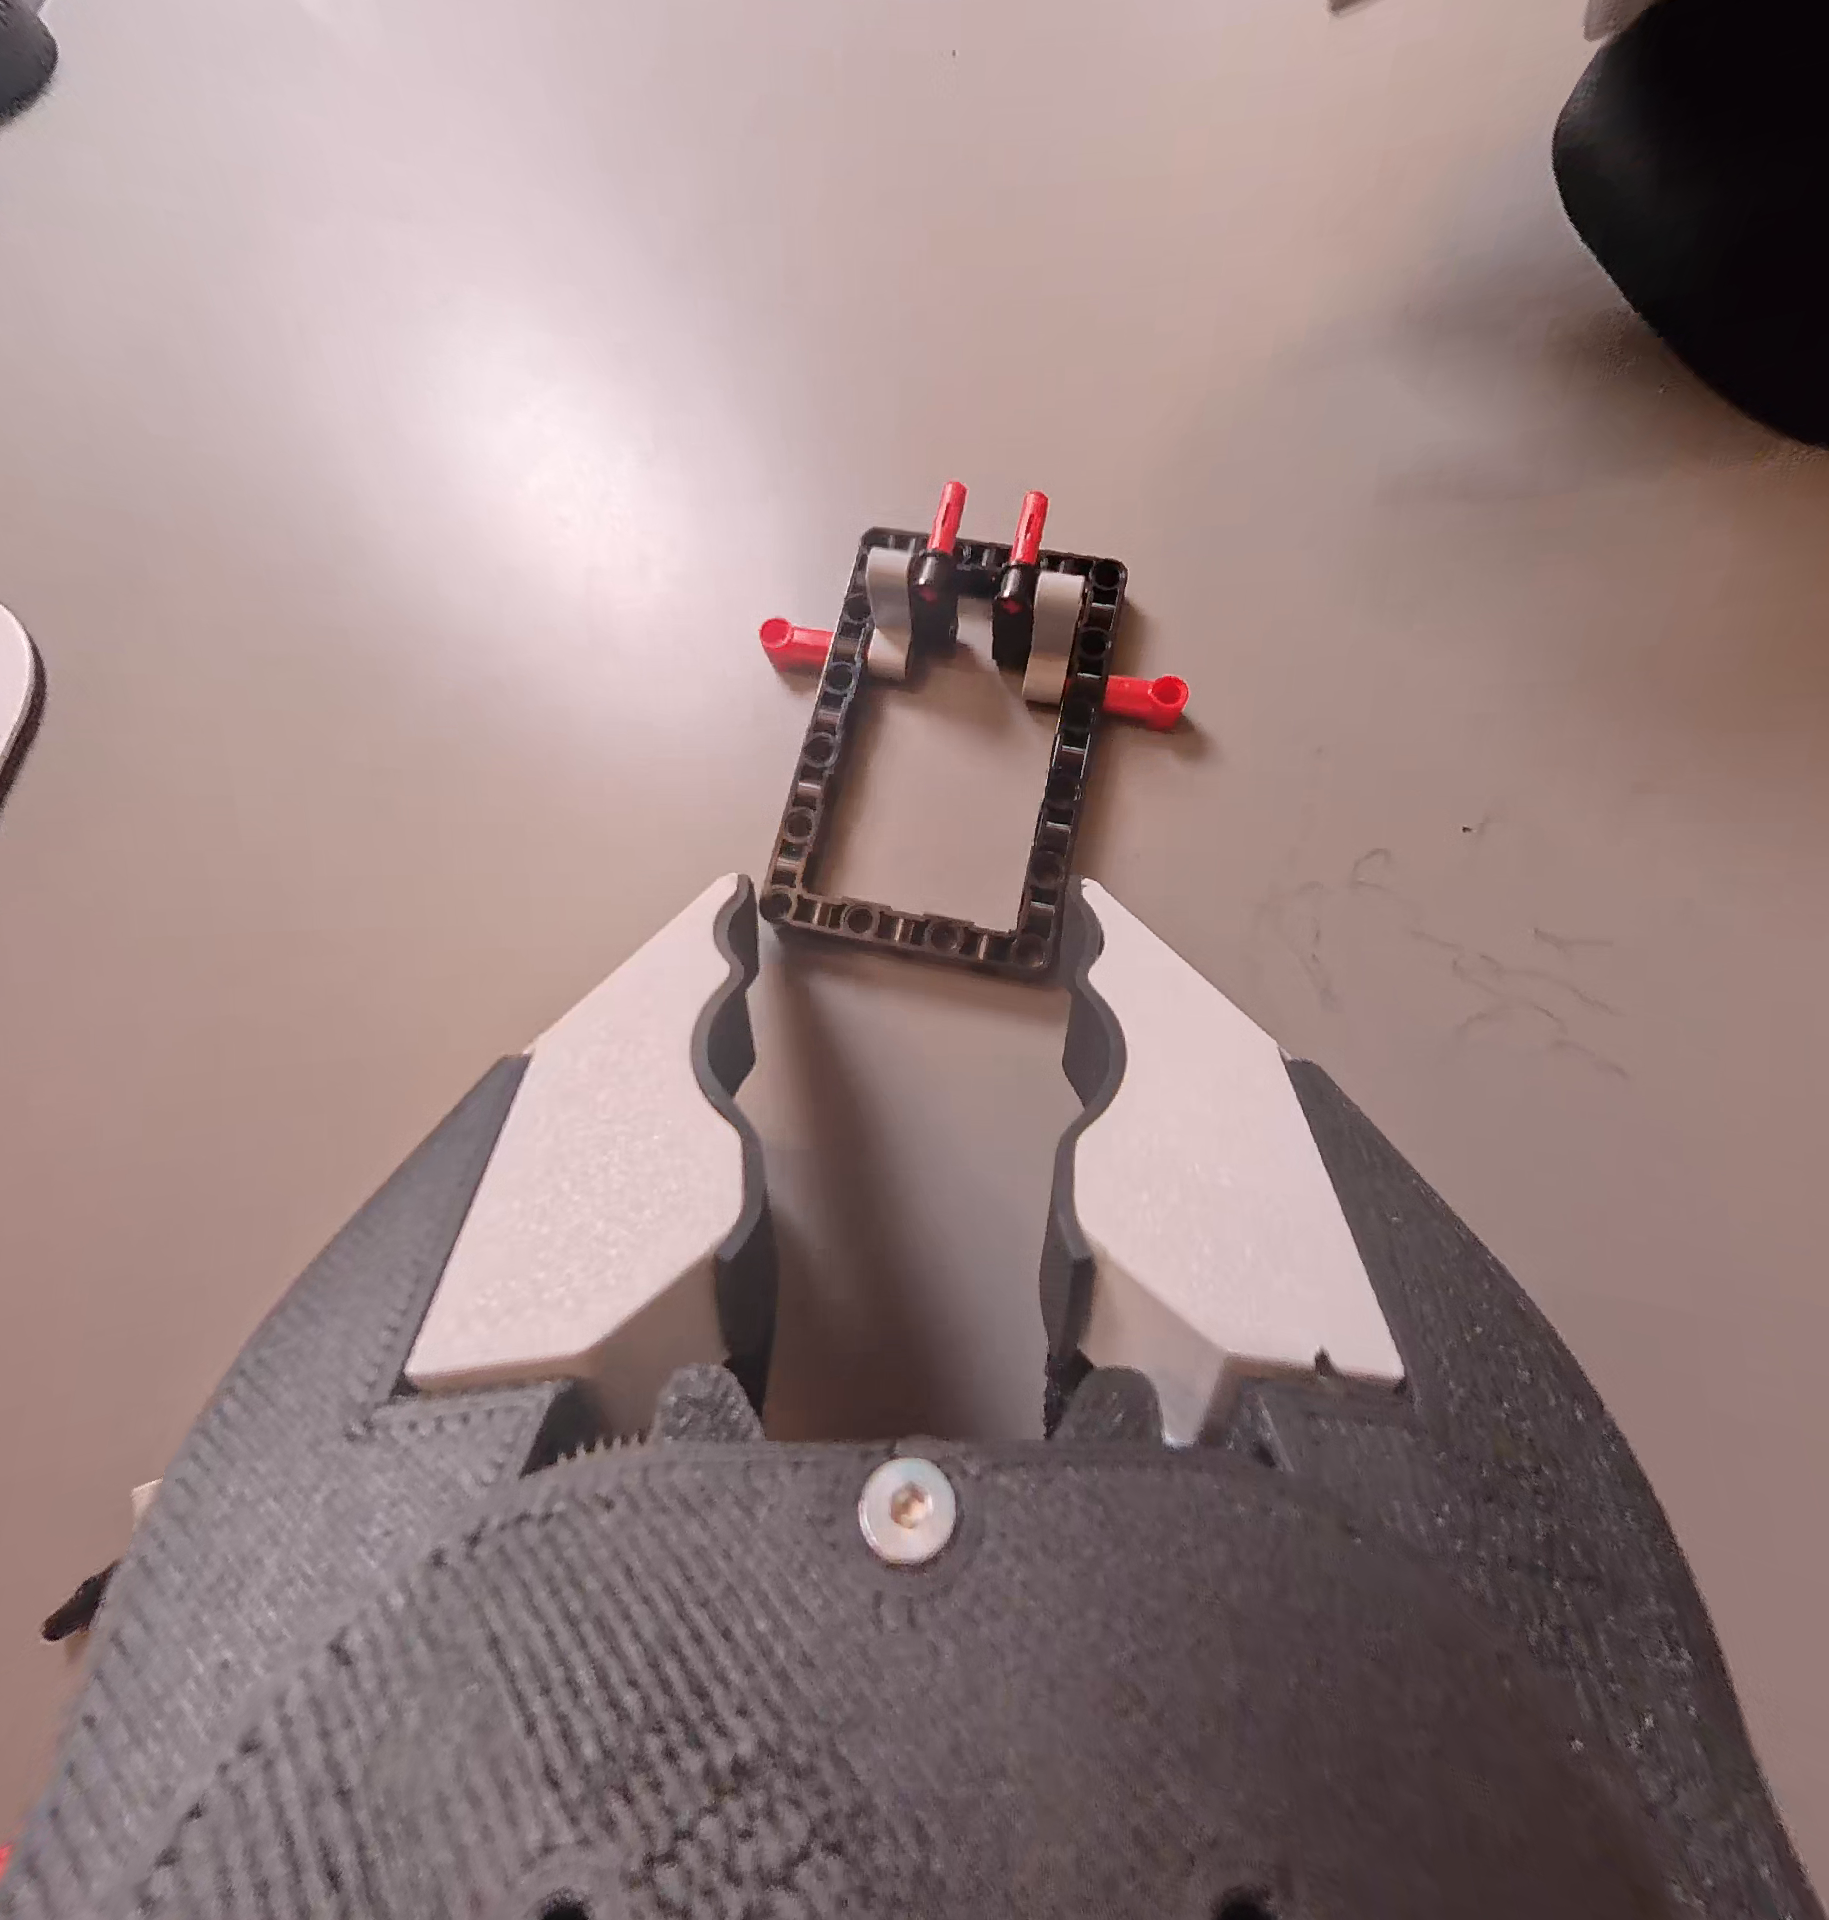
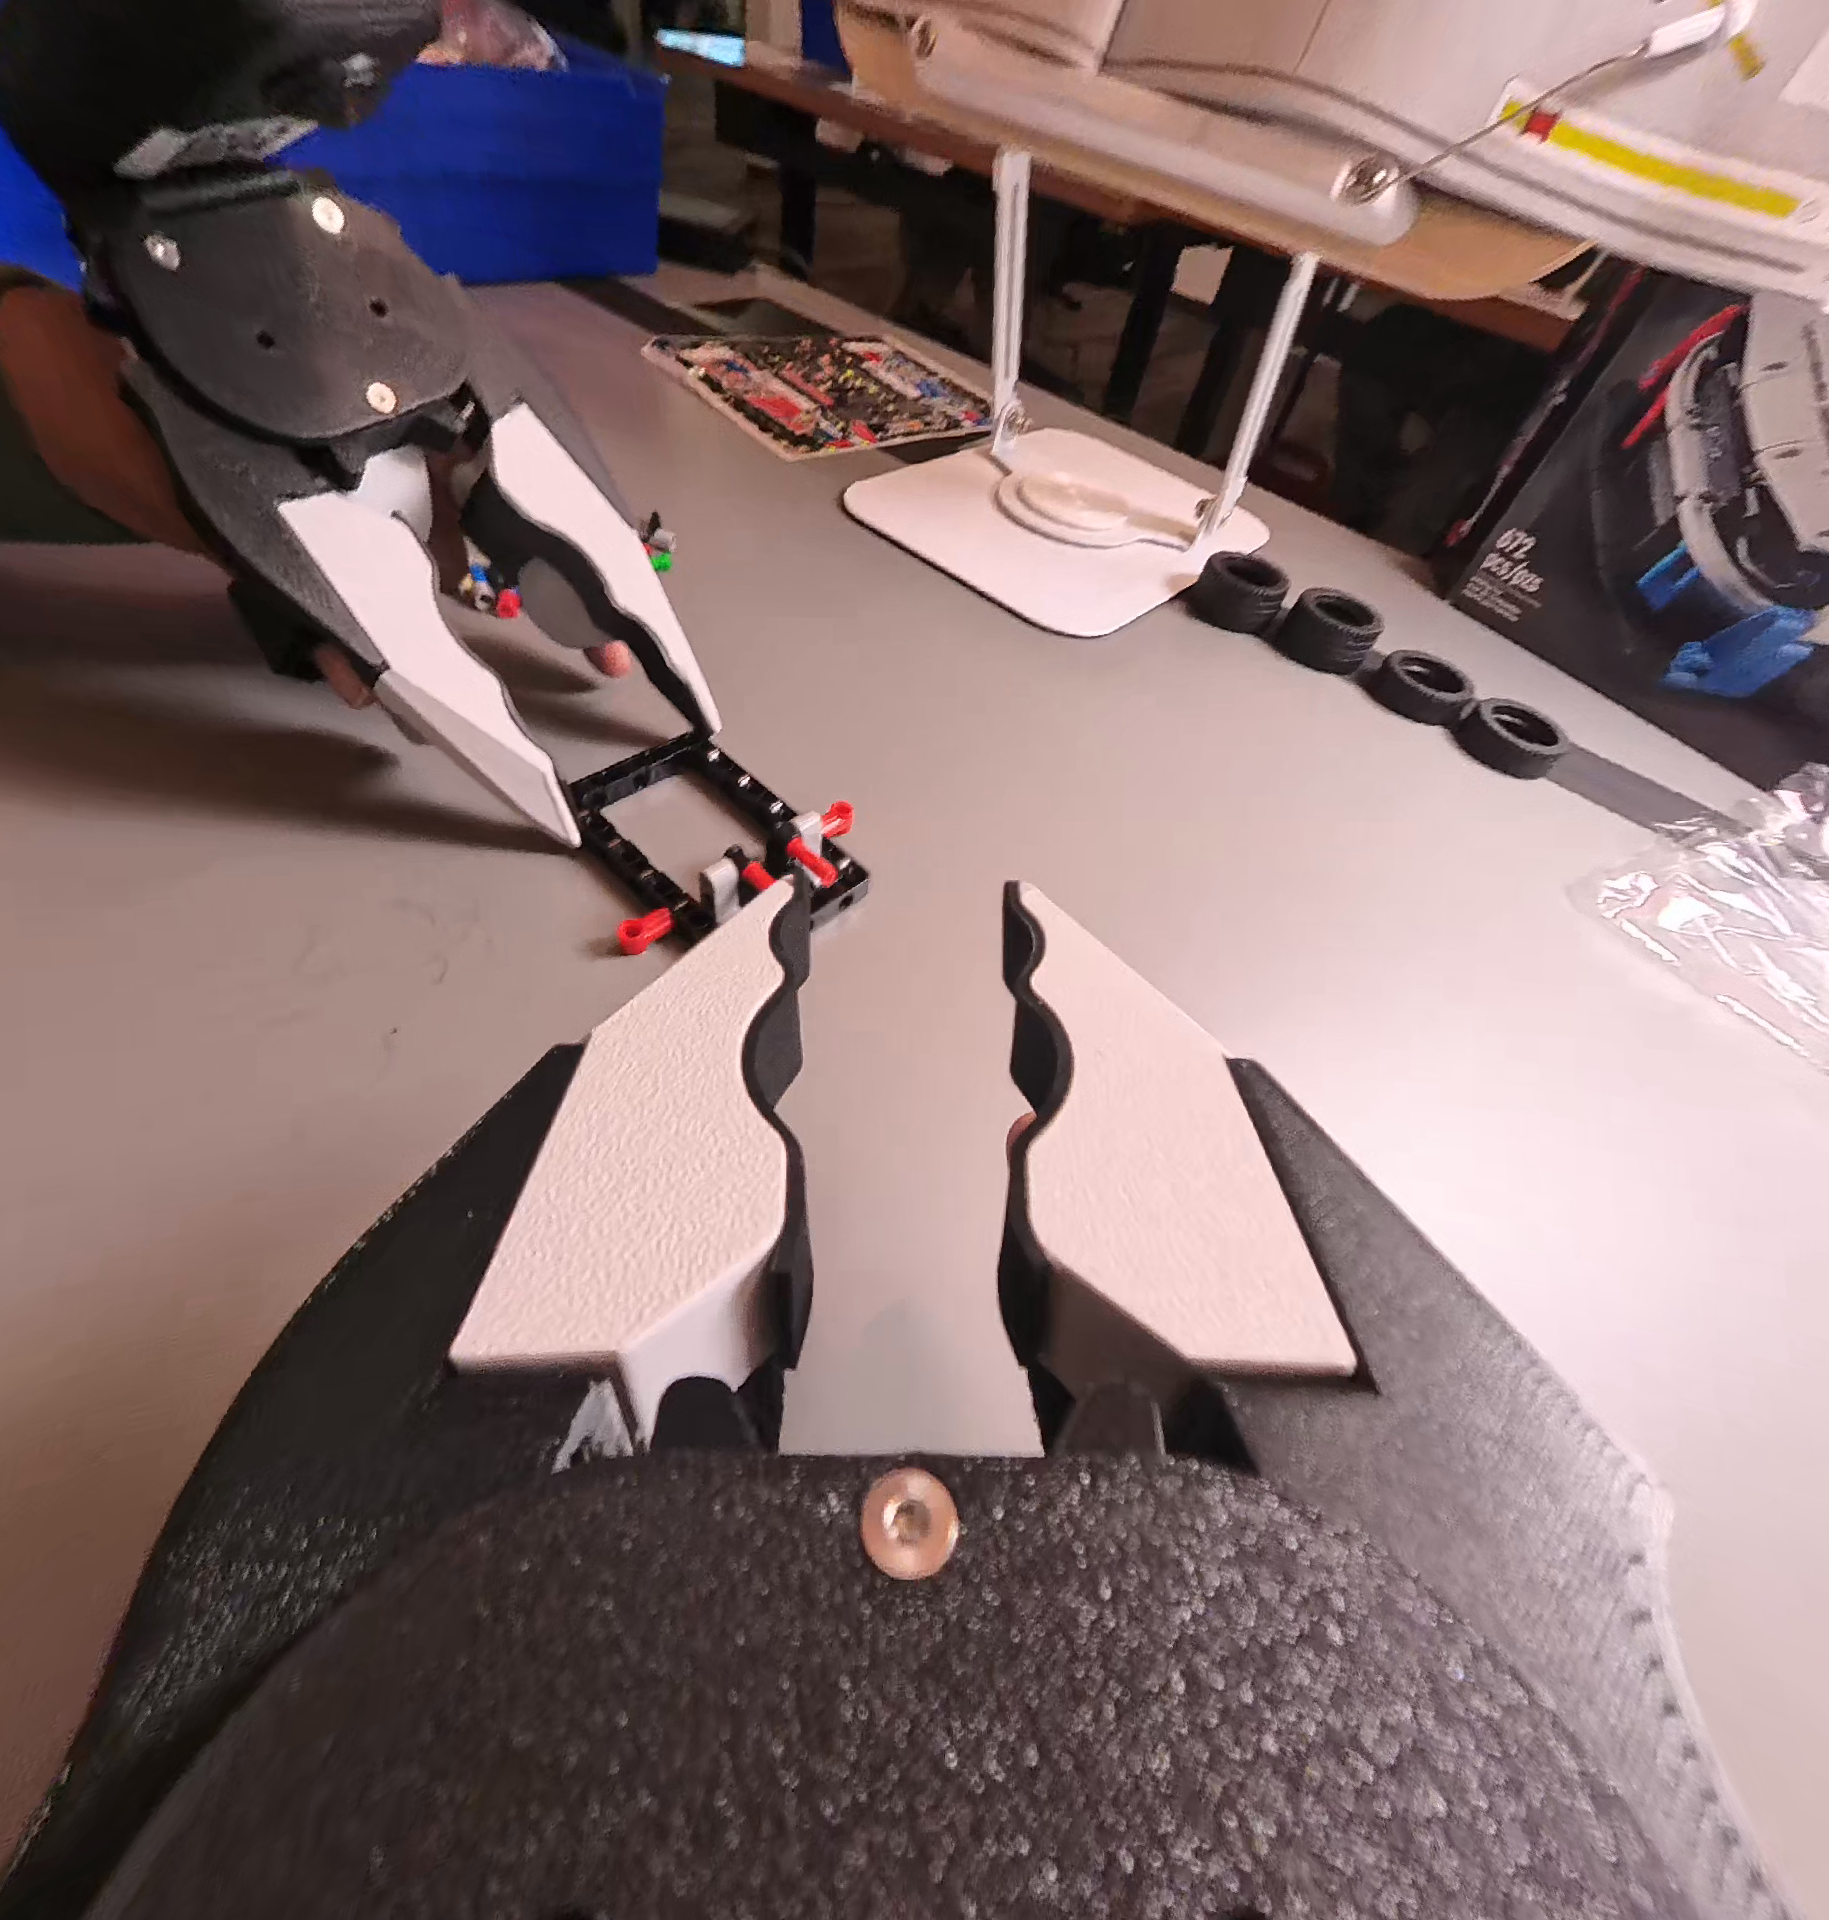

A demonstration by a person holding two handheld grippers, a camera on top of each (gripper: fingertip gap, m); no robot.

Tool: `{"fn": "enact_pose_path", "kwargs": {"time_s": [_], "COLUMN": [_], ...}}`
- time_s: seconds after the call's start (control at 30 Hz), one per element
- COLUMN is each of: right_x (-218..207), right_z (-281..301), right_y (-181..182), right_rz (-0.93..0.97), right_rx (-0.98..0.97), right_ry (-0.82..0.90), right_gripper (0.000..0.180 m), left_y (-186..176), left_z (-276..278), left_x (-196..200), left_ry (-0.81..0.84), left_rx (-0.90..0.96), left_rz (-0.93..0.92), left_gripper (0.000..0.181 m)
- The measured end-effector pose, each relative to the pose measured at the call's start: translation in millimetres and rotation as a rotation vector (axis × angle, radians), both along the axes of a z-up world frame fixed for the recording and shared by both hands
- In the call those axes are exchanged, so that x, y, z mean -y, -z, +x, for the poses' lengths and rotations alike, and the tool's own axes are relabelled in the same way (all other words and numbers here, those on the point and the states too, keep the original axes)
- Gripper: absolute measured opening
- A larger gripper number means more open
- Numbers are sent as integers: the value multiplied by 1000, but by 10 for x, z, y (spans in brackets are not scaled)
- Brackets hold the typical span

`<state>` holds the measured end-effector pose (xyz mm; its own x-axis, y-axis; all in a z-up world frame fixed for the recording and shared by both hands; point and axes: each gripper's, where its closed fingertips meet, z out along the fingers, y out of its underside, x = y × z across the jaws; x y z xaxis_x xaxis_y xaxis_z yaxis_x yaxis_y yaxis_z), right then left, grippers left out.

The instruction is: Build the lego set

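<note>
A black rectangular Lego frame lies flat on the grey table, with two grey curved pieces and several red pins at its far end. My left gripper is open, its fingertips at the two near corners of the frame. In the right wrist view the same frame lies ahead to the left, with the left gripper straddling its far end. My right gripper is open and empty, just right of the frame's pinned end.
A white stand base holds an instruction booklet overhead. Several black tyres lie in a row at right, beside a set box and a clear plastic bag. A sheet of parts and blue bins sit behind. My hands' fingertips stand some 15 centimeters from each other.
</note>
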<state>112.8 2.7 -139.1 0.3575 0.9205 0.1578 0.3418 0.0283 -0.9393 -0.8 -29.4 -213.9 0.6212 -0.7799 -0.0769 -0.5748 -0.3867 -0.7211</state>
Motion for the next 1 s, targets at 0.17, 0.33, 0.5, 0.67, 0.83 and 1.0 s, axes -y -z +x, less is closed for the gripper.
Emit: {"fn": "enact_pose_path", "kwargs": {"time_s": [0.17, 0.33, 0.5, 0.67, 0.83, 1.0], "right_x": [-103, -211, -242, -290, -394, -454], "right_z": [88, 143, 120, 124, 135, -219], "right_y": [-192, -248, -251, -348, -502, -953], "right_rz": [6, -17, 21, 35, 41, 118], "right_rx": [-140, -206, -199, -254, -302, -328], "right_ry": [52, 95, 109, 140, 163, 93], "right_gripper": [35, 38, 37, 37, 41, 44], "left_y": [-257, -857, -1632, -2500, -3087, -3257], "left_z": [33, -236, -1026, -1827, -2396, -2688], "left_x": [-41, -270, -521, -691, -1058, -1524], "left_ry": [1, -157, -472, -735, -864, -914], "left_rx": [115, 291, 290, 334, 315, 254], "left_rz": [87, 318, 645, 850, 944, 942], "left_gripper": [63, 51, 34, 15, 3, 0]}}
